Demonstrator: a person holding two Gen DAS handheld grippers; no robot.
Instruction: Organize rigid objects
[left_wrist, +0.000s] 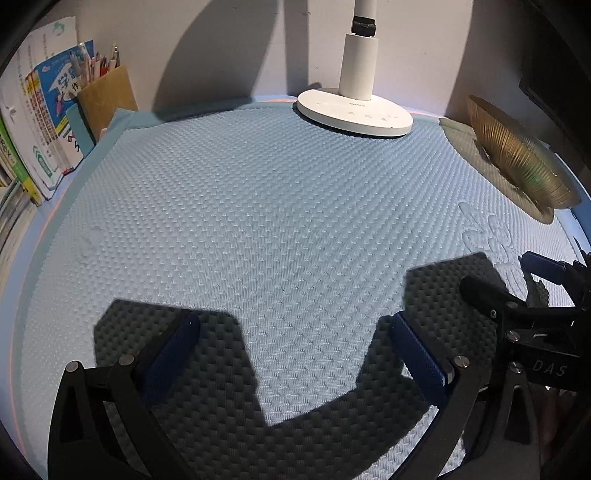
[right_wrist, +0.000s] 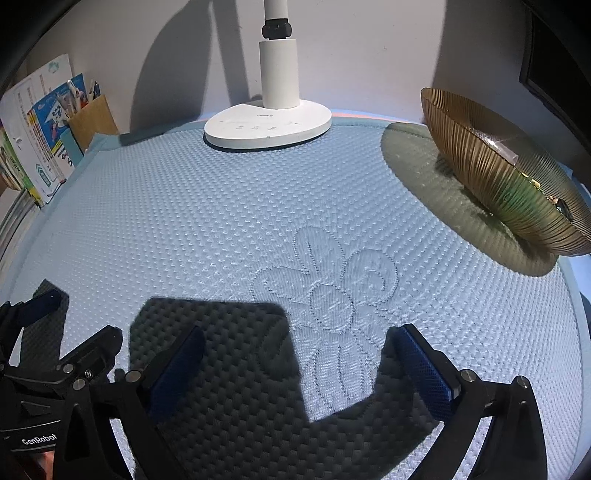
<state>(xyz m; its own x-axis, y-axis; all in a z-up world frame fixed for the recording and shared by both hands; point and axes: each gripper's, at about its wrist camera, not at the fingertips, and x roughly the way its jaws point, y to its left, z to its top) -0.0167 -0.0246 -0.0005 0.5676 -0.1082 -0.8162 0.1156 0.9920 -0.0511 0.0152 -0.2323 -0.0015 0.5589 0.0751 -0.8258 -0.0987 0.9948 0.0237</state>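
At nine to ten o'clock in the left wrist view, a row of books (left_wrist: 35, 122) leans against the wall, with a brown pen holder (left_wrist: 105, 96) full of pens just beside them. The counter is covered by a light blue textured mat (left_wrist: 258, 206), bare across its middle. At twelve o'clock stands the white desk lamp (left_wrist: 354, 110), its round base resting on the mat's far edge.

The left gripper (left_wrist: 295, 354) hovers low over the mat, its blue-padded fingers (left_wrist: 173, 350) spread wide and released, with nothing between them and nothing touched. Its neighbour, the right gripper (right_wrist: 295, 369), sits just beside it at three o'clock; its fingers (right_wrist: 421, 369) are equally wide apart and empty, poised over a stitched flower pattern (right_wrist: 325, 291) in the mat.

At two o'clock from the right gripper rests an amber ribbed glass bowl (right_wrist: 498, 177), tilted so its mouth faces right and away. Small items show through its glass, too unclear to name. No loose rigid object lies on the open mat in either view, so the bowl and its contents seem the only candidate for handling. The bowl's long axis runs from eleven toward four o'clock, and the right gripper is clearly the nearer one; the left is well apart from it. Any reach would likely go forward and rightward.
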